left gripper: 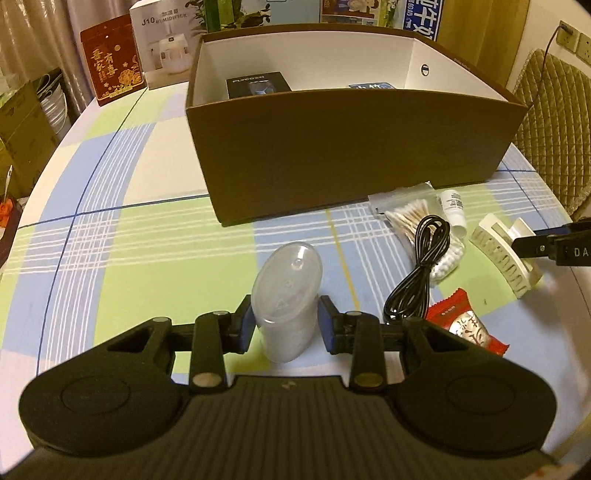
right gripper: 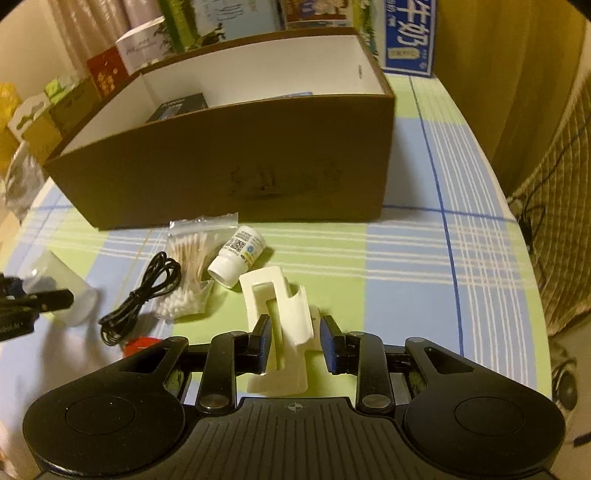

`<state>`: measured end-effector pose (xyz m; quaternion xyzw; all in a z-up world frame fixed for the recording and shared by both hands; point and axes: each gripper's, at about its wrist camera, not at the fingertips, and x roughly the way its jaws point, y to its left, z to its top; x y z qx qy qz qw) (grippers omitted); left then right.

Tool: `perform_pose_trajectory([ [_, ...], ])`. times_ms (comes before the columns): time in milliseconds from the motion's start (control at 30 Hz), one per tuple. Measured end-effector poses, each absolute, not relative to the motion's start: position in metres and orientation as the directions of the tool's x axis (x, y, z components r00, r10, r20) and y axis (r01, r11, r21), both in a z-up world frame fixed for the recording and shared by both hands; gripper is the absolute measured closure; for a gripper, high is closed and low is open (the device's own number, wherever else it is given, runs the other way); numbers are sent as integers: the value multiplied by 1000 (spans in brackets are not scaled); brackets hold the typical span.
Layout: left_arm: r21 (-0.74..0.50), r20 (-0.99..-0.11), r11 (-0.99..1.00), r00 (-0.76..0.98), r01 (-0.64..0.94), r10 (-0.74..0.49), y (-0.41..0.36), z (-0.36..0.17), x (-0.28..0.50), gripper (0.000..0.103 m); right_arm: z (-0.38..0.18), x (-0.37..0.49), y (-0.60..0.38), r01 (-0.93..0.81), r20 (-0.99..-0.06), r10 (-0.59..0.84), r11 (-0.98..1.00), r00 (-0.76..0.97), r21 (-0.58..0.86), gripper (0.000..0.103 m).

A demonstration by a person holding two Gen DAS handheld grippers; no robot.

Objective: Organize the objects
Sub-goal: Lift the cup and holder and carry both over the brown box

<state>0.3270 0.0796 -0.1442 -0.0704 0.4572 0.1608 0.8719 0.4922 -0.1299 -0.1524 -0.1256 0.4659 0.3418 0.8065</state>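
Checked cloth (left gripper: 147, 236) is lying under everything; before the box (left gripper: 351, 155), I'm keeping my left gripper (left gripper: 284, 325) spread around the tub (left gripper: 286, 295), right gripper (right gripper: 293, 339) spread around the clip (right gripper: 280, 314).

A rounded table covered by a checked cloth in pale green, light blue and white (left gripper: 122, 221) is seen under warm, yellowish indoor light. Pleated beige curtains (left gripper: 40, 33) are hung behind its far left side. A chair padded with a quilted olive-brown cushion (left gripper: 554, 122) is placed at the table's right edge, and white wall sockets (left gripper: 578, 42) are mounted above it on a cream wall.
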Motion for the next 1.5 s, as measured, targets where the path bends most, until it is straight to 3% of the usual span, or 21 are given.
perform_pose_trajectory([
  [100, 38, -815, 941, 535, -335, 223, 76, -147, 331, 73, -155, 491, -125, -685, -841, 421, 723, 339, 86, 77],
  [167, 48, -810, 941, 538, -334, 232, 74, -148, 330, 74, -155, 488, -125, -697, -838, 417, 715, 353, 63, 87],
  [633, 36, -791, 944, 568, -329, 228, 74, -124, 319, 75, -139, 480, -139, -664, -826, 458, 734, 329, 143, 87],
  [1133, -17, -734, 951, 649, -309, 198, 73, -63, 316, 75, -89, 475, -135, -678, -750, 581, 691, 315, 250, 87],
  [1500, 24, -666, 957, 709, -290, 232, 84, -22, 341, 75, -51, 495, -118, -721, -681, 647, 646, 343, 251, 87],
])
